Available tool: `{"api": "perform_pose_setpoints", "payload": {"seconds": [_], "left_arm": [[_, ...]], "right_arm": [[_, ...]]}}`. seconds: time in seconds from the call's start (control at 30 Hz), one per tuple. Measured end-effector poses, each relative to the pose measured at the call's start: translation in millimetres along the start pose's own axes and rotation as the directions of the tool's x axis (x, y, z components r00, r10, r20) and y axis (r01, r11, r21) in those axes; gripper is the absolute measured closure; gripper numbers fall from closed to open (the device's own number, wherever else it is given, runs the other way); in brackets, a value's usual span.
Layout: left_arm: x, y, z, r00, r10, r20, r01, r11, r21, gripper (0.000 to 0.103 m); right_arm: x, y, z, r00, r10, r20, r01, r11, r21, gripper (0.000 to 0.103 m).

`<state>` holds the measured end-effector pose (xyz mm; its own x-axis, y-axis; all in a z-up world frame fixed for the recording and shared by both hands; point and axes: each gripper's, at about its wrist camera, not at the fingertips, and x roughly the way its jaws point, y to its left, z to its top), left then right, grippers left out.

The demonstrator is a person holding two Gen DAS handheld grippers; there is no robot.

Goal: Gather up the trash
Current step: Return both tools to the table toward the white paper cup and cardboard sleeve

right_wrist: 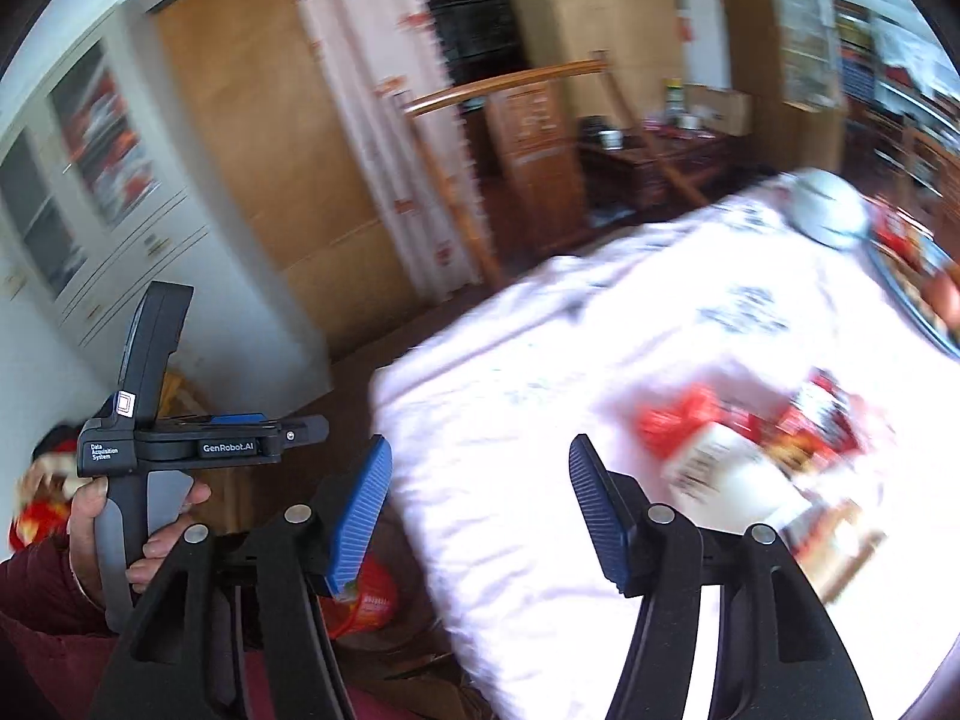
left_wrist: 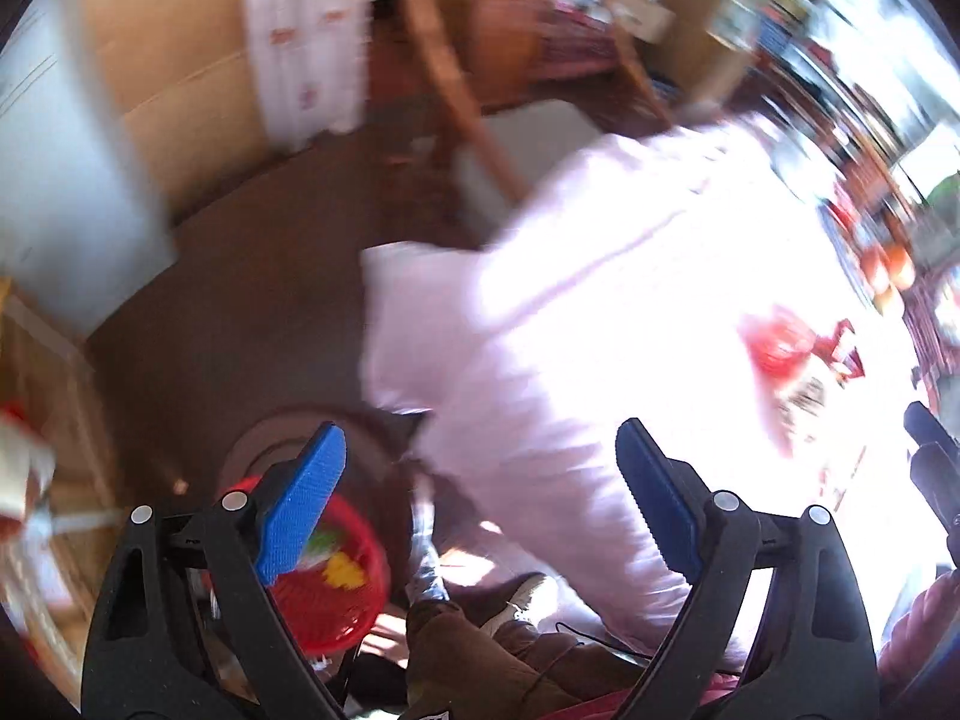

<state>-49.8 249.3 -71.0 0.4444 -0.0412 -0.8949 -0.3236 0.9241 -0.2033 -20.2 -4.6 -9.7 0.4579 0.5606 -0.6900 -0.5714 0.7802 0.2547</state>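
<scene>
Both hand-held grippers, left (left_wrist: 480, 498) and right (right_wrist: 480, 510), gape empty. Red-and-white wrappers (right_wrist: 738, 450) lie at two o'clock on the white-clothed surface (right_wrist: 540, 420); approach slowly, straddling one piece, red bin (left_wrist: 342, 594) at seven.

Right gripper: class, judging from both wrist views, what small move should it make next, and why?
Probably ease the right gripper forward and right toward the red wrappers on the white tablecloth. Its fingers are open and empty, the wrappers lie just ahead, and the red basket waits on the floor.
</scene>
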Motion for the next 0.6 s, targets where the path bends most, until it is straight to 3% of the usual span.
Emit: {"api": "perform_pose_setpoints", "payload": {"seconds": [0.1,0.2,0.43,0.6], "left_arm": [[15.6,-51.6,16.2,0.998,-0.061,-0.027,0.064,0.989,0.132,0.014],[28.5,-101.6,22.1,0.99,-0.121,-0.072,0.136,0.956,0.26,0.012],[53.3,-204.0,9.1,0.951,-0.227,-0.207,0.299,0.846,0.441,0.011],[63.1,-262.4,-6.3,0.937,-0.24,-0.252,0.344,0.75,0.565,0.011]], "right_arm": [[-27.0,-36.2,-17.3,0.994,-0.104,0.037,0.099,0.988,0.12,0.04],[-56.0,-71.8,-39.6,0.977,-0.207,0.059,0.187,0.952,0.242,0.038],[-103.2,-125.0,-88.8,0.926,-0.374,0.05,0.313,0.834,0.454,0.036],[-119.4,-136.7,-106.1,0.896,-0.443,0.039,0.363,0.778,0.514,0.035]]}}
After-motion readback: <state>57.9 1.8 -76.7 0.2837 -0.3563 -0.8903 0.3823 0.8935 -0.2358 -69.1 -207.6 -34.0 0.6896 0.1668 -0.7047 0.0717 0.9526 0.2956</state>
